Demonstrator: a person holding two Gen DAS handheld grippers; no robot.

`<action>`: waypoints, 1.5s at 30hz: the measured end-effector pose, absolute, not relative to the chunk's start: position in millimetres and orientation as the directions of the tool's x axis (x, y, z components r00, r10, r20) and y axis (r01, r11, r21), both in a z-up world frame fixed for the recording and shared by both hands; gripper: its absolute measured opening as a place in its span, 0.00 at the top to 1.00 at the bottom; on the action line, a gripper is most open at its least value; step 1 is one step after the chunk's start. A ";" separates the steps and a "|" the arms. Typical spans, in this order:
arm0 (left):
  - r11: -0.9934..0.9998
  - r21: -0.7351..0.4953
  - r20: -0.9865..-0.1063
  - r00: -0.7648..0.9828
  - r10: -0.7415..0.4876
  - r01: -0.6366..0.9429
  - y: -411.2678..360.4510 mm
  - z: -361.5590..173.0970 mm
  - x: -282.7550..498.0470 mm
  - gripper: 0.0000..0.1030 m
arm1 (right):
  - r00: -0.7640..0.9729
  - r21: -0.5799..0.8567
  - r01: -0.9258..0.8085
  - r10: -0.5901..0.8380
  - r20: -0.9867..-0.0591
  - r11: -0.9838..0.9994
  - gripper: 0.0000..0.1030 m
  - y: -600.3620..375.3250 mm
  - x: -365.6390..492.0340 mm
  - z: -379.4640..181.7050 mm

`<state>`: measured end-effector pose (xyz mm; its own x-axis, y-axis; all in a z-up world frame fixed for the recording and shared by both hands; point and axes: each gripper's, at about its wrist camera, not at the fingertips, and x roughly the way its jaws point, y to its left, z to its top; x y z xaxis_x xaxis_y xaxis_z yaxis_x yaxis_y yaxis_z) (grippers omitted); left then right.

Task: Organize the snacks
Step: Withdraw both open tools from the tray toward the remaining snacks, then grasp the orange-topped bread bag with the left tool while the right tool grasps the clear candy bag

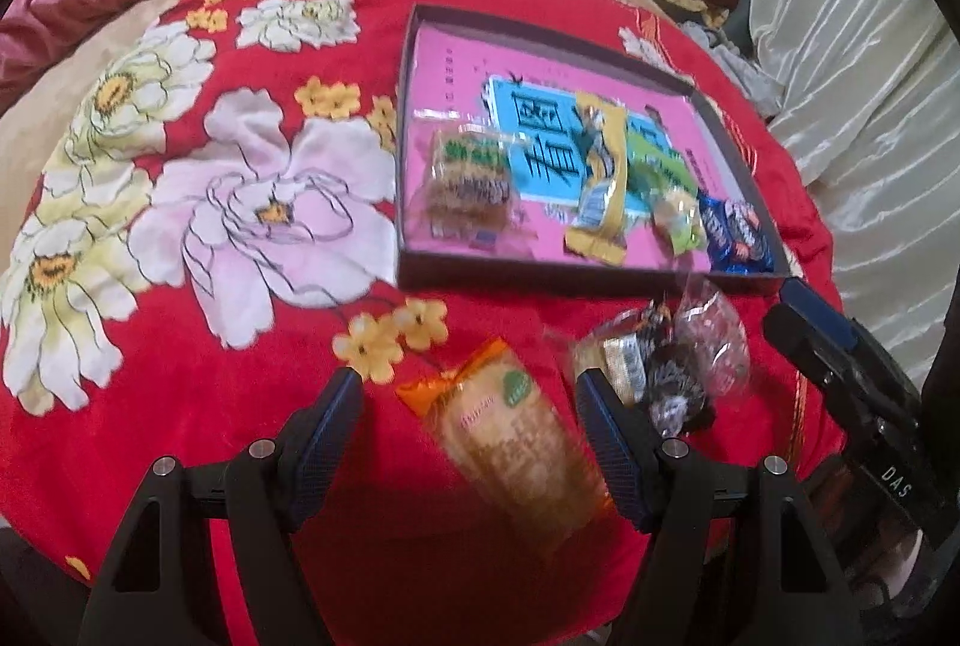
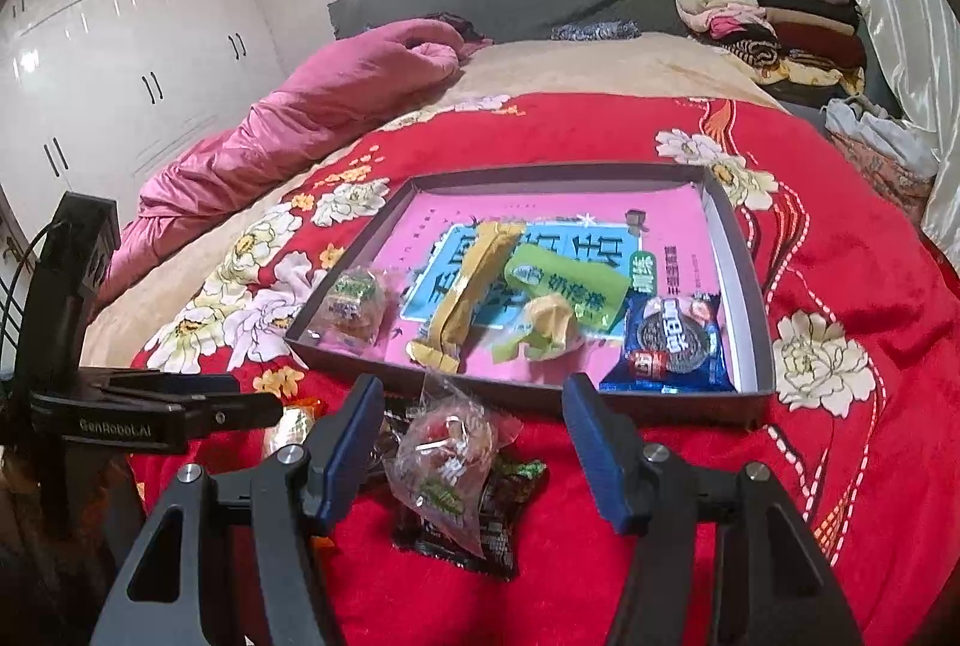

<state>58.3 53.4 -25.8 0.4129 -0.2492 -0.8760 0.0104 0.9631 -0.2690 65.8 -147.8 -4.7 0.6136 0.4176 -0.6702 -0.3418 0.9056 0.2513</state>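
Spread over the bed, a red blanket [image 1: 252, 406] printed with big pale flowers is serving as the work surface. Over it the left gripper [image 1: 471, 400] is hovering with its fingers standing apart, and an orange-ended snack packet [image 1: 510, 442] is lying on the blanket in the gap between them, not pinched by either pad; motion blur is smearing its print. Just beside the right-hand finger, a small heap of wrapped snacks [image 1: 672, 364] is resting on the blanket. The right gripper [image 2: 474, 442] is also being held with its jaws spread, and a clear bag of sweets [image 2: 447, 460] is sitting between them, untouched, on top of a dark wrapper [image 2: 480, 538].

Beyond both grippers a shallow grey box [image 2: 747, 280] with a pink lining is lying flat on the blanket. Inside it are lying a clear-wrapped cake [image 2: 354, 310] at the left, a long yellow packet [image 2: 474, 292], a green packet [image 2: 564, 286], a small pale yellow sweet [image 2: 549, 328] and a blue cookie pack [image 2: 675, 340] at the right.

Farther back, a pink quilt [image 2: 312, 117] is bunching along the bed's left side, and folded clothes [image 2: 768, 15] are stacked at the far right corner.
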 end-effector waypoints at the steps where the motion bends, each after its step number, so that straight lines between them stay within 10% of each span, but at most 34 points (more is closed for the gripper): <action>1: 0.964 -0.267 -0.878 0.408 -0.249 0.013 51.7 -27.6 57.2 0.27 | 0.610 0.252 -0.340 0.417 -0.674 0.906 0.40 -147.7 66.1 -6.1; 32: 0.978 -0.210 -0.905 0.375 -0.201 0.018 18.3 -66.2 49.0 0.27 | 0.513 0.285 -0.335 0.427 -0.744 0.898 0.52 -138.8 76.1 -40.6; 45: 0.968 -0.249 -0.895 0.385 -0.224 -0.016 42.0 -66.5 48.4 0.64 | 0.500 0.241 -0.284 0.358 -0.788 0.928 0.63 -150.8 80.7 -47.7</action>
